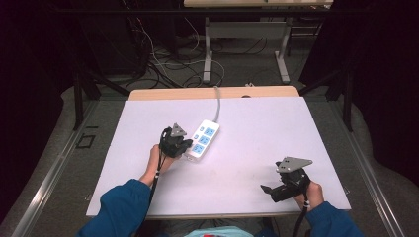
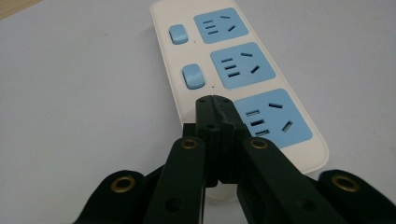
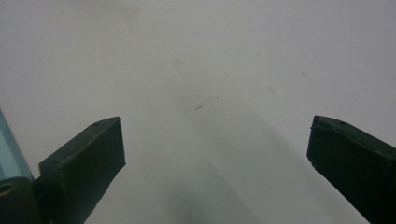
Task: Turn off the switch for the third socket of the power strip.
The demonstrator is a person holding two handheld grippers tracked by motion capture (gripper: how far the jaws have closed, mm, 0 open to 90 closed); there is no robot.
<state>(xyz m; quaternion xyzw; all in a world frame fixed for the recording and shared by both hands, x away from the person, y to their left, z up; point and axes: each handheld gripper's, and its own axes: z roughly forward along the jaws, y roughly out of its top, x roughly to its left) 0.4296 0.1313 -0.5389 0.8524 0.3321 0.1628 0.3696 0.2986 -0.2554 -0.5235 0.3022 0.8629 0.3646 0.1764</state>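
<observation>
At the near end of the power strip (image 2: 243,84), the left gripper (image 2: 214,100) rests with jaws pressed together beside the nearest socket. The right gripper (image 1: 269,190), jaws wide apart, sits well apart on the worktop (image 1: 257,123).

overhead view, two close gripper views

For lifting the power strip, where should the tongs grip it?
Probably across the power strip's narrow width, coming from above with a jaw on each long side. It lies flat on the table, and its cord leaves the far end, so grip mid-body.
</observation>
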